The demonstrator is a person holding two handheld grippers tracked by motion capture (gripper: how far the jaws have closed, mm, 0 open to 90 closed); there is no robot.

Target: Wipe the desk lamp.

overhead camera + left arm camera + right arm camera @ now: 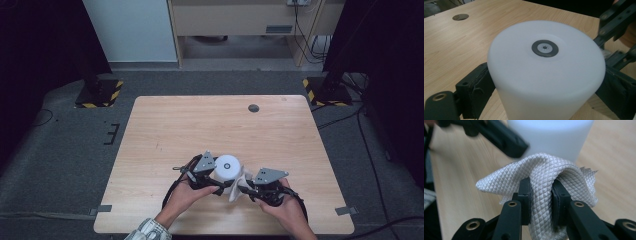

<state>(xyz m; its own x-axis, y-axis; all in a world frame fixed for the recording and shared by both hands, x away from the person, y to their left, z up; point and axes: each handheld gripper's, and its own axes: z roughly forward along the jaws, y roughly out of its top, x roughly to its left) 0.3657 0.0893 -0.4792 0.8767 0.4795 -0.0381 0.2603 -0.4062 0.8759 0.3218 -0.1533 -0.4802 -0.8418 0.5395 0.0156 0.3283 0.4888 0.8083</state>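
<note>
We hold the white cylinder (227,169) upright on the table (165,130) with the left hand-held gripper (216,186), whose jaws press on its wall from either side, and we have a grey cloth (241,186) pinched tight in the right hand-held gripper (244,190), jaws closed on a fold of it. The cylinder stands near the table's front edge, at about six o'clock from the table's middle, with the cloth touching it at its four o'clock. This looks like a wiping step, so we would keep the left grip steady and low enough that the cylinder cannot tip, and sweep the cloth around the wall with light pressure, steering clear of the left jaws. Going left to right through the views: the left gripper view gives us the flat white top with a small dark ring (545,48) at its centre, and both pads on the wall, one (477,88) at eight o'clock; the right gripper view gives us the cloth's (541,177) diamond weave and how it bunches over the jaws, with the cylinder (550,136) just behind at twelve o'clock.
</note>
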